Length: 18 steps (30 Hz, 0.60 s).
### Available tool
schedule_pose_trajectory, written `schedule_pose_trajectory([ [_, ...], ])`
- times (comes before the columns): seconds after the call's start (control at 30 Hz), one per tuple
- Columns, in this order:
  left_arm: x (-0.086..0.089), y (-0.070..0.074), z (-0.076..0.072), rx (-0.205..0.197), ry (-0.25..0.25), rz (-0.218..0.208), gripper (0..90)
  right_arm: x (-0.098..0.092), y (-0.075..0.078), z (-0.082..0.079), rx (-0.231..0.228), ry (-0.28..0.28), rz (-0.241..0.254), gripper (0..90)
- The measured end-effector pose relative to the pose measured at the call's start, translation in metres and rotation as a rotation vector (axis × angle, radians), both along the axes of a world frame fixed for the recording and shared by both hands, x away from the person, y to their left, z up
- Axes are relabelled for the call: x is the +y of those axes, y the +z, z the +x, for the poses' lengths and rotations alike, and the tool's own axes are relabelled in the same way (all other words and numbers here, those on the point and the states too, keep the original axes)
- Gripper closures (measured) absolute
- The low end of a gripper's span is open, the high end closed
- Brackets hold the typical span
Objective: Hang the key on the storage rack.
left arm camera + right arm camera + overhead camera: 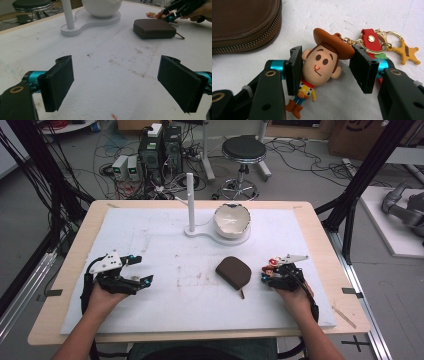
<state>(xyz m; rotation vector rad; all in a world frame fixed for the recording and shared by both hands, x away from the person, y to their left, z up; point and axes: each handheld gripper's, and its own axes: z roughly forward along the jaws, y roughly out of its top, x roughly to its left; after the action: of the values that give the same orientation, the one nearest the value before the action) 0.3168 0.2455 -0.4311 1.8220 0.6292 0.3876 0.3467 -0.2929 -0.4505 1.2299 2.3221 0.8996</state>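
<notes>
Plainly, keychain: cowboy figure keychain (319, 65) lies on the white board (150, 235) at about 4 o'clock, just right of the brown pouch (233, 271).
Handling: likely light, hard and smooth; ring and star charm (408, 52) dangle loose.
Grip point: the big head, across its sides.
Right gripper (325, 68): level, half-closed astride the head; left pad touching, right pad apart.
Left gripper (116, 83): wide, empty, resting at 8 o'clock.

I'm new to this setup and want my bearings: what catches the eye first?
A cowboy figure keychain lies on the white mat between the right gripper jaws, one pad at its ear, its hat brim at the other. Just left lies a brown zip pouch; at the mat's far side stands a cracked white bowl.
</notes>
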Motion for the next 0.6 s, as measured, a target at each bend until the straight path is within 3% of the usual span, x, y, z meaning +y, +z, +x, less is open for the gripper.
schedule_pose_trajectory([
  [0.17, 0.001, 0.001, 0.000, -0.004, 0.000, -0.001, 13.6, -0.001, 0.004, -0.001, -0.014, -0.006, -0.005, 46.9],
  [0.27, 0.001, 0.001, 0.000, -0.006, -0.001, -0.001, 13.6, -0.007, 0.012, -0.004, -0.047, -0.012, 0.034, 46.9],
  [0.37, 0.001, 0.001, -0.001, -0.007, 0.001, -0.005, 13.6, -0.008, 0.016, -0.005, -0.064, -0.010, 0.041, 47.0],
  [0.4, 0.001, 0.001, -0.001, -0.009, 0.004, -0.005, 13.6, -0.009, 0.023, -0.007, -0.082, -0.008, 0.069, 47.0],
  [0.6, 0.001, 0.002, -0.001, -0.009, 0.006, -0.005, 13.6, -0.009, 0.036, -0.008, -0.118, 0.000, 0.102, 47.0],
])
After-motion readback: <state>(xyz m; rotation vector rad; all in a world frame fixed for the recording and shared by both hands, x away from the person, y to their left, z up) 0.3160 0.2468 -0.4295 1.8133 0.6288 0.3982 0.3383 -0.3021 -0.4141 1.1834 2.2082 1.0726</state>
